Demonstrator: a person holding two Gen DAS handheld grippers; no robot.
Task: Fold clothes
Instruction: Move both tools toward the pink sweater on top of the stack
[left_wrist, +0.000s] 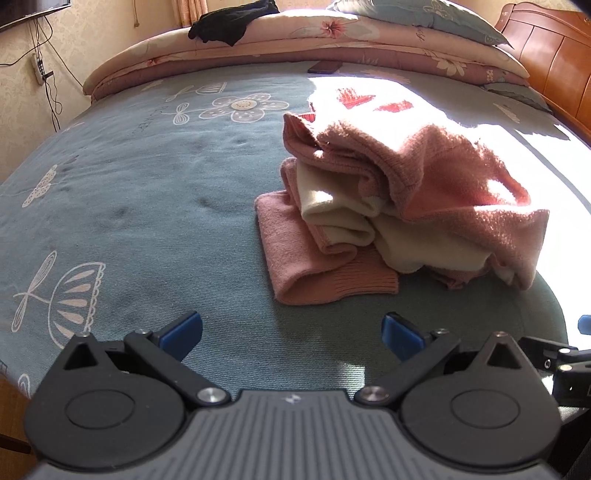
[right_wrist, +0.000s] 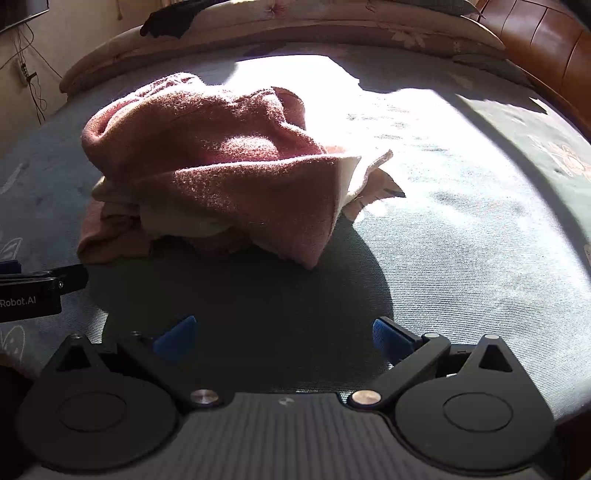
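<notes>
A pink knitted garment with a cream lining (left_wrist: 399, 206) lies in a crumpled heap on the blue-green bedspread (left_wrist: 147, 192), half in sunlight. My left gripper (left_wrist: 291, 334) hovers open just short of the heap's ribbed pink cuff, nothing between its blue pads. In the right wrist view the same garment (right_wrist: 221, 173) bulges ahead and to the left. My right gripper (right_wrist: 284, 336) is open over the shaded bedspread (right_wrist: 461, 229), a little short of the heap. The left gripper's black body (right_wrist: 33, 291) shows at the left edge of that view.
A folded floral quilt (left_wrist: 295, 40) with a black garment (left_wrist: 229, 22) and a pillow (left_wrist: 424, 18) on top runs along the far side. A dark phone (left_wrist: 325, 67) lies near it. A wooden headboard (left_wrist: 554, 62) stands at the right; cables and a power strip (left_wrist: 38, 70) hang on the left wall.
</notes>
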